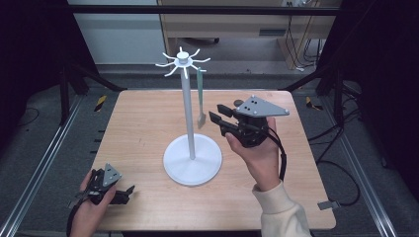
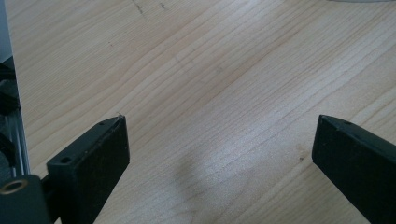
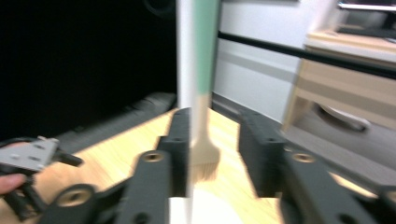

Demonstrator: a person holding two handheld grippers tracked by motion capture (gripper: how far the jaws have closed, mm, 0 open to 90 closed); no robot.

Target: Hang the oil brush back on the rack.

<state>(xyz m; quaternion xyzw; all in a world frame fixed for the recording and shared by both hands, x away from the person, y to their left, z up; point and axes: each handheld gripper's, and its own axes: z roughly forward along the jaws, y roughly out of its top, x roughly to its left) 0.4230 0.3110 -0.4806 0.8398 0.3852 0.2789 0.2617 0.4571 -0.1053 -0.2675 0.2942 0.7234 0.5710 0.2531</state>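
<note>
You have a tall white stand (image 1: 188, 108) with a round base and hooked arms at its top, upright mid-table. From one arm hangs a green-handled brush (image 1: 200, 96) with pale bristles, head down, clear of the tabletop, beside the pole.

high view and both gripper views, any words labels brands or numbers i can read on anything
None can be read.
White rack: plain, no print.
Hanging brush, green handle: no marking seen; blurred in the right gripper view.
Right gripper and left gripper: grey plates show only screw heads.
Table: bare wood grain.
Yellow-black floor strip: stripes, no letters.
</note>
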